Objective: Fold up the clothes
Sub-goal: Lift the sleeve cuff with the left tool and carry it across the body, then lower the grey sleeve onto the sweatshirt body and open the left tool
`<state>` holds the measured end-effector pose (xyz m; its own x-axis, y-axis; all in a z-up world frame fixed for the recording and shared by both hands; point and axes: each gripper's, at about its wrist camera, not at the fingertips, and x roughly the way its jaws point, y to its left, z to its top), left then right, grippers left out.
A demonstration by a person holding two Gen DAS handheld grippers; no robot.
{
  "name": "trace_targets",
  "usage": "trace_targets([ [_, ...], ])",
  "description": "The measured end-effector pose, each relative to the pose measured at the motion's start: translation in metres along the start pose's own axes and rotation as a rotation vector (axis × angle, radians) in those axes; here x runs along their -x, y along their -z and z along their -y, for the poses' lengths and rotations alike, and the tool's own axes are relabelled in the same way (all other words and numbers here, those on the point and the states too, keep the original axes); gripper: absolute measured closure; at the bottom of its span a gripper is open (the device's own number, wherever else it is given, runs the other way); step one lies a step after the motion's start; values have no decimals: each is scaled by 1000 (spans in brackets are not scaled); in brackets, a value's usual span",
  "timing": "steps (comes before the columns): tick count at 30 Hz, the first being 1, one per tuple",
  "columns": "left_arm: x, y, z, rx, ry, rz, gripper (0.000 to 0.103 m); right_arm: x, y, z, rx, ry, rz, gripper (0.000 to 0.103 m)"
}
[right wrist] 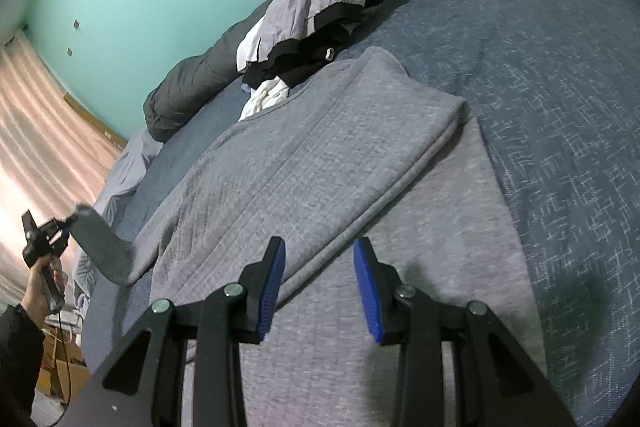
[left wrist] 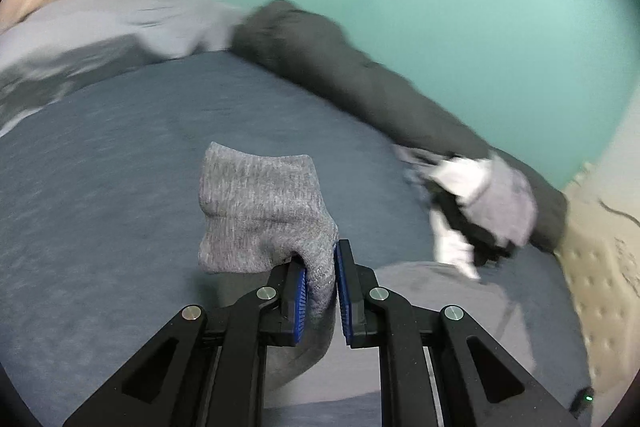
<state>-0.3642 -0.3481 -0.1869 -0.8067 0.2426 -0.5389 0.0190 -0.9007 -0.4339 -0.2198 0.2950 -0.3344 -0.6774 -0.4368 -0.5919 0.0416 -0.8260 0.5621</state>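
Over the blue bed (right wrist: 560, 87), the left hand-held gripper (left wrist: 320, 291) pinches a grey sweater (right wrist: 312, 155) sleeve cuff, lifted off to the garment's left. Directly above the sweater's folded hem, the right hand-held gripper (right wrist: 320, 291) hovers half-open, empty.

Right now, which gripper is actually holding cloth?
The left gripper: its jaws pinch the grey sleeve, lifted off the bed. The right gripper hovers open over the grey garment, gripping nothing.
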Motion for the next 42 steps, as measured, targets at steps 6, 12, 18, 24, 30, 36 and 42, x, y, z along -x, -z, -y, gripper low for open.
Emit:
trace_targets([
  [6,-7,8,124,-127,159,-35,89,6,-6,11,-31,-2,8,67],
  [12,-17,20,232,-244,300,-88,89,19,-14,20,-43,-17,26,67],
  [18,-23,78,329,-412,409,-188,89,35,-21,35,-81,-25,39,67],
  [24,-30,179,394,-633,462,-324,89,43,-24,46,-102,-54,38,66],
  [30,-41,285,392,-788,441,-436,89,45,-24,52,-98,-57,8,66],
  [36,-52,350,376,-889,402,-511,89,41,-21,53,-104,-86,-37,66],
  [42,-53,368,361,-870,388,-543,88,27,-16,53,-123,-102,-100,66],
])
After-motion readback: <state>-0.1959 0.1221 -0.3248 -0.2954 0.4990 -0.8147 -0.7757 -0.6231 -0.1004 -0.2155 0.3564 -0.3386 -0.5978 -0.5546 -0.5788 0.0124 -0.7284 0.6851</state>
